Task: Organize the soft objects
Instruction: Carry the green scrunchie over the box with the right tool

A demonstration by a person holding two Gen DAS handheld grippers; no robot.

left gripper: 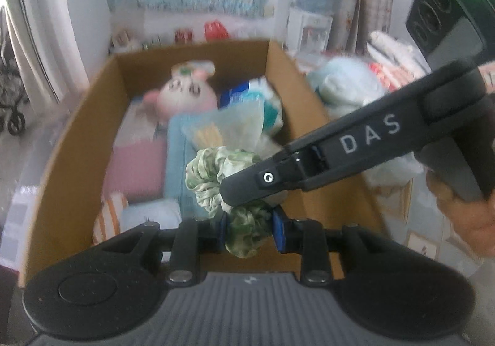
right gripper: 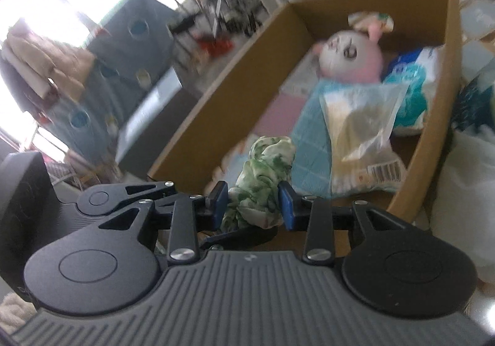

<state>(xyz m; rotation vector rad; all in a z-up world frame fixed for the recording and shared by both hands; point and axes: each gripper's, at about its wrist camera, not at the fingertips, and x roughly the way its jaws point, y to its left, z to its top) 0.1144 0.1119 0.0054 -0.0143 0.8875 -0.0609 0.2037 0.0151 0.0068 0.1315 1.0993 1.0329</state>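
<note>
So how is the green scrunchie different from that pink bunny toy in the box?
The green scrunchie is a ruffled, leaf-patterned fabric ring; the bunny toy is a plump white-and-pink plush with a drawn face. The scrunchie hangs between the left gripper and right gripper over the cardboard box; the bunny lies inside. Both are soft.

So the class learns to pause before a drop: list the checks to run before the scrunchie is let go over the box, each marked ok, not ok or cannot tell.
1. Left tool clamps the scrunchie: ok.
2. Right tool has the scrunchie filling the gap between its pads: ok.
3. Scrunchie lines up with the open cardboard box in both views: ok.
4. Bare box floor underneath: not ok; a plastic packet and folded cloths lie there.
5. Height above those contents: cannot tell.
</note>
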